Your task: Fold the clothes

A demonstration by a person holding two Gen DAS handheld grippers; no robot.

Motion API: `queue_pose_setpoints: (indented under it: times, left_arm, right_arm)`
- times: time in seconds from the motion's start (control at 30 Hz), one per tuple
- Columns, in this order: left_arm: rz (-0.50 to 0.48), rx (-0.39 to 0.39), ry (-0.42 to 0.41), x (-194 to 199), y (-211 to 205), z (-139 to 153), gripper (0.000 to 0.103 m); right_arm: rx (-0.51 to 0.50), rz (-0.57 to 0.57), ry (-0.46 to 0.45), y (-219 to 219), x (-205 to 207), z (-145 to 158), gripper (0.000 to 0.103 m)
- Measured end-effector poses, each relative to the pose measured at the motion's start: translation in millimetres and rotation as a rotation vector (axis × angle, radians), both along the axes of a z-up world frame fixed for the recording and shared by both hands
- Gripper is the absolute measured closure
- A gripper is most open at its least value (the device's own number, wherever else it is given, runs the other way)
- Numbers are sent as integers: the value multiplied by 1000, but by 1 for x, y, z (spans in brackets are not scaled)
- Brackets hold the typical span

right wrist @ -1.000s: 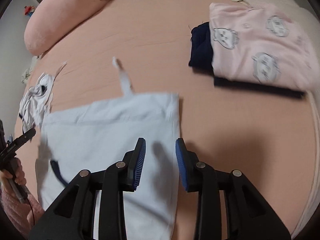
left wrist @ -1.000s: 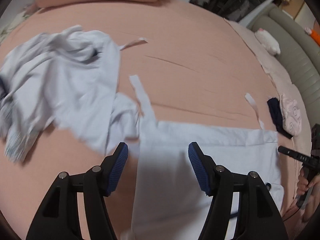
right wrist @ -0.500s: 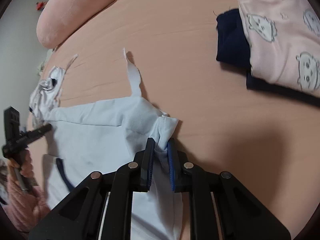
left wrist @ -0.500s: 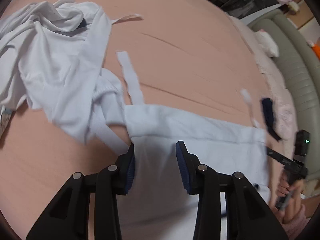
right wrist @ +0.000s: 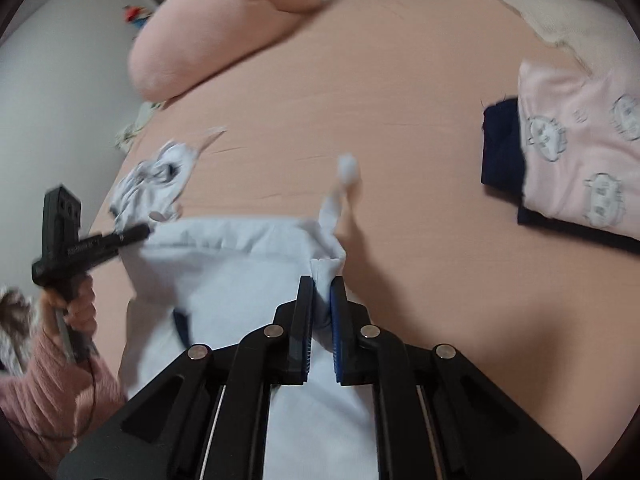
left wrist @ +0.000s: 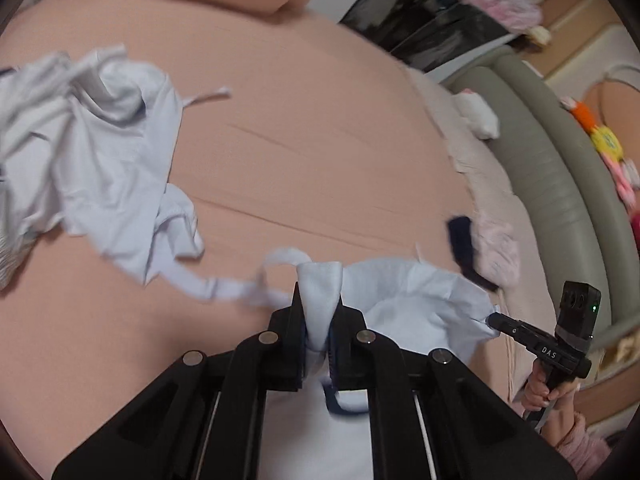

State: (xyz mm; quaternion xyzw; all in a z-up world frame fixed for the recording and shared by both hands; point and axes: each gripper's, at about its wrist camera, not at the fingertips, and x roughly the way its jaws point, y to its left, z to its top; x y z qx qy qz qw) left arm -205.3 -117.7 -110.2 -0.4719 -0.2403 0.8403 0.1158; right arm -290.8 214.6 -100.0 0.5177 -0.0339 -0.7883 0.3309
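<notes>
Left wrist view shows my left gripper [left wrist: 320,320] pressed together on a bunched corner of the pale blue garment [left wrist: 416,304], and my right gripper [right wrist: 322,312] is pinching the opposite corner the same way. I judge I'm at the first fold: both top corners are lifted off the pink bed [left wrist: 320,140], the cloth sagging between them. Next I'd need to carry both corners together at an even height toward the hem, keeping the edge taut so it lands square. The garment is thin and limp, creased near each grip, with a narrow tie strap [right wrist: 340,196] trailing toward 12 o'clock and a dark loop low at 6. A crumpled white pile [left wrist: 100,168] lies at 9 o'clock, folded pink and navy clothes [right wrist: 576,160] at 2
</notes>
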Motion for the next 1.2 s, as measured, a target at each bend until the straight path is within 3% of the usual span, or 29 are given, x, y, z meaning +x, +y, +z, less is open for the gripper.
queue_pose_setpoints:
  times: [0.13,0.27,0.4,0.47,0.5,0.57,0.7,0.83,0.9,1.0,1.07,1.2]
  left_arm:
    - [-24,-39,14,57,-1,8,95]
    - [-26,-117,-2,101,-6,-6,94]
    - [-22,-185,-86,122,-6,-31,94]
    - [-12,-233,-127,132,-6,-39,89]
    - [5,-283,-129,141,-6,-35,78]
    - [56,-344,-78,159,-10,-19,70]
    - [119,-271,37,176,-22,6,65]
    - [77,-209,82,151,-8,5,65]
    - [47,-206,44,128,5,-8,65]
    - [-5,-281,-148,97,25,-41,66]
    - [-24,-293,-231,104,27,-52,66]
    - [-40,-303,-286,138,20,-53,66]
  right_arm:
    - [4,-18,8,25,56,11,96]
    - [35,-49,-19,46,88,-5,96]
    - [66,-80,-46,67,119,-23,96]
    - [82,-95,-60,77,134,-32,96]
    - [90,-103,-67,82,142,-36,96]
    - [111,-105,-48,89,156,-36,94]
    - [143,-114,85,88,168,-2,90]
    - [86,-154,131,62,161,13,85]
    - [131,-160,97,40,148,-4,84]
    - [262,-152,-10,13,128,-40,84]
    - [316,-146,-65,2,121,-56,84]
    - [306,-34,-52,13,152,-43,84]
